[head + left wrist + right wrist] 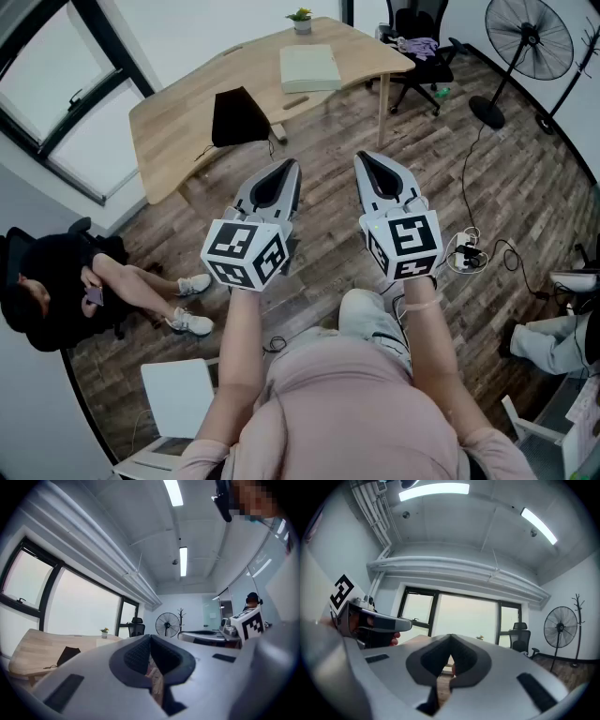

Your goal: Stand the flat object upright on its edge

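You hold your left gripper (286,165) and right gripper (366,157) short of the wooden table (178,131), both with jaws pressed together on nothing; the flat object (309,67) lies flat on that table

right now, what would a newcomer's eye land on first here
Two shut, empty tongs fill the middle of the head view, the left tongs beside the right tongs. Beyond them a pale flat object lies on the wooden table, and a black fan stands at top right.
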`<state>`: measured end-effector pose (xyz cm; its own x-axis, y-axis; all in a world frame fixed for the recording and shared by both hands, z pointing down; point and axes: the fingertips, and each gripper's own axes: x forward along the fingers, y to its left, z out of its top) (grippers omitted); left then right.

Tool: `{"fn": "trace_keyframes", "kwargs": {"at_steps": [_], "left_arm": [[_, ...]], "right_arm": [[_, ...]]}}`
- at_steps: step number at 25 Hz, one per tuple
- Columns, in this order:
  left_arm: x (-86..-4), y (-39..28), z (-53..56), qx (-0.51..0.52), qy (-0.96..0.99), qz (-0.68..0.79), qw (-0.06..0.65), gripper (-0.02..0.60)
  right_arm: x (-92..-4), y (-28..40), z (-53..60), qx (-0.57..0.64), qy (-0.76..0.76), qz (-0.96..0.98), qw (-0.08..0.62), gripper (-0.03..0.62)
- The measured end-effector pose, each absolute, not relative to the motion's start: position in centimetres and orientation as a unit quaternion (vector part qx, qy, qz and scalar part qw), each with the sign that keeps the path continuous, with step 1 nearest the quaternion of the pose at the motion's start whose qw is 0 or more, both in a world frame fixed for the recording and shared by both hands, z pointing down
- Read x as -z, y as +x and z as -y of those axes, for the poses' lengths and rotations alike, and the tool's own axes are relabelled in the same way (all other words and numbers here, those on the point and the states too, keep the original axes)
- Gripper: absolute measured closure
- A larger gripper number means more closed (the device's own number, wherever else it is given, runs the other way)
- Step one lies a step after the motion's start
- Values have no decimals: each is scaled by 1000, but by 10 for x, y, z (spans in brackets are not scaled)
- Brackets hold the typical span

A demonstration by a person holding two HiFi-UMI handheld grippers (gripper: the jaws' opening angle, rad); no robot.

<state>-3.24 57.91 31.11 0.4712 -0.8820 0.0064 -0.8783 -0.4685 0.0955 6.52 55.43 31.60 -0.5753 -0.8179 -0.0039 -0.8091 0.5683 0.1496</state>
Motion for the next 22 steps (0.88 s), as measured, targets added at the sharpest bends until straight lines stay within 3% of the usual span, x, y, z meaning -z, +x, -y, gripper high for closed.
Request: {"fn": "trace_keyframes", "kwargs": {"at_steps": [22], "left_arm": [[-325, -28, -524, 14, 863, 502, 62, 571]], "right_arm": [[-330, 62, -497, 33, 467, 883, 22, 594]]}}
